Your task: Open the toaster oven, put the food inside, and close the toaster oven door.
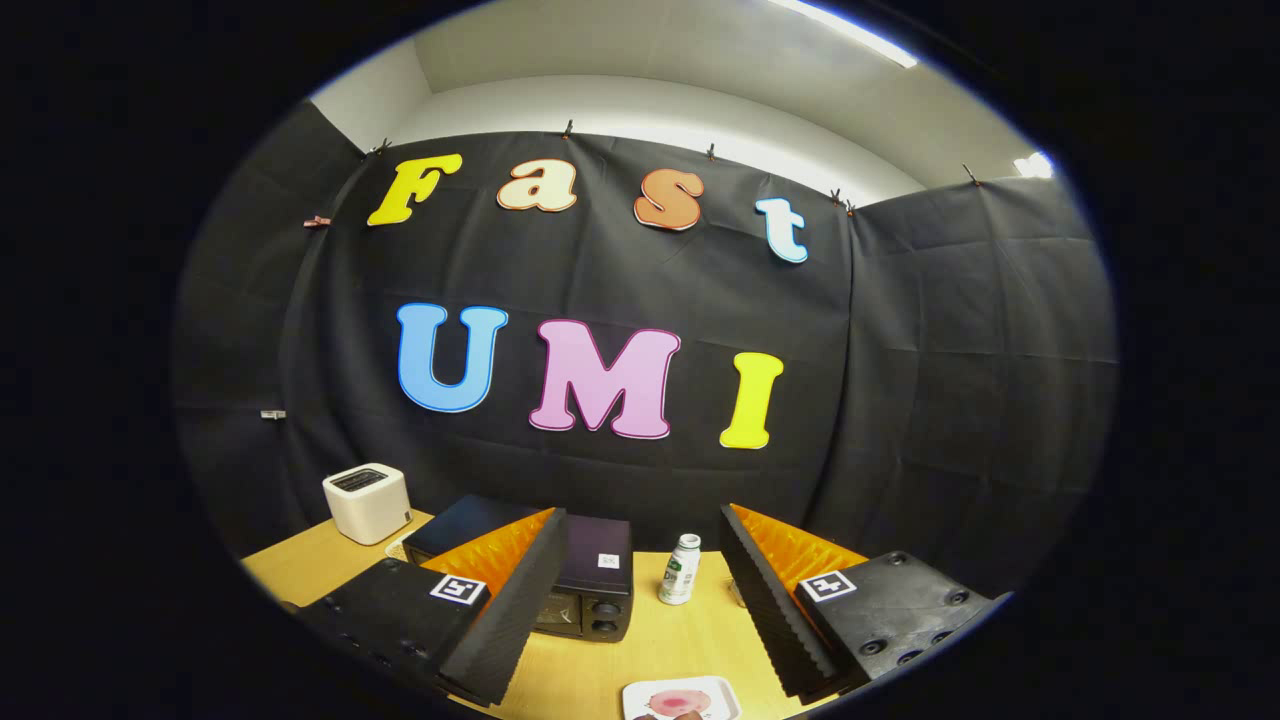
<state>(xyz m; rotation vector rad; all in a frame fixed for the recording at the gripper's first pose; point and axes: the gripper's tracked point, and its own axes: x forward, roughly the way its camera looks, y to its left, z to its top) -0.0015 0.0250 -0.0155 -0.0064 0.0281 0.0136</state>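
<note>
A black toaster oven [585, 580] stands on the wooden table [620, 670], partly hidden behind my left finger; its door looks shut. A small white plate [682, 698] with pinkish food on it lies on the table between my fingers, close in front. My gripper [640, 590] is held above the table, open wide, with nothing between its fingers. The oven sits ahead and slightly to the left of the gap.
A small white bottle with a green label [680, 570] stands upright just right of the oven, ahead of the fingers. A white box-shaped appliance [367, 502] sits at the table's back left. The black cloth wall closes off the back.
</note>
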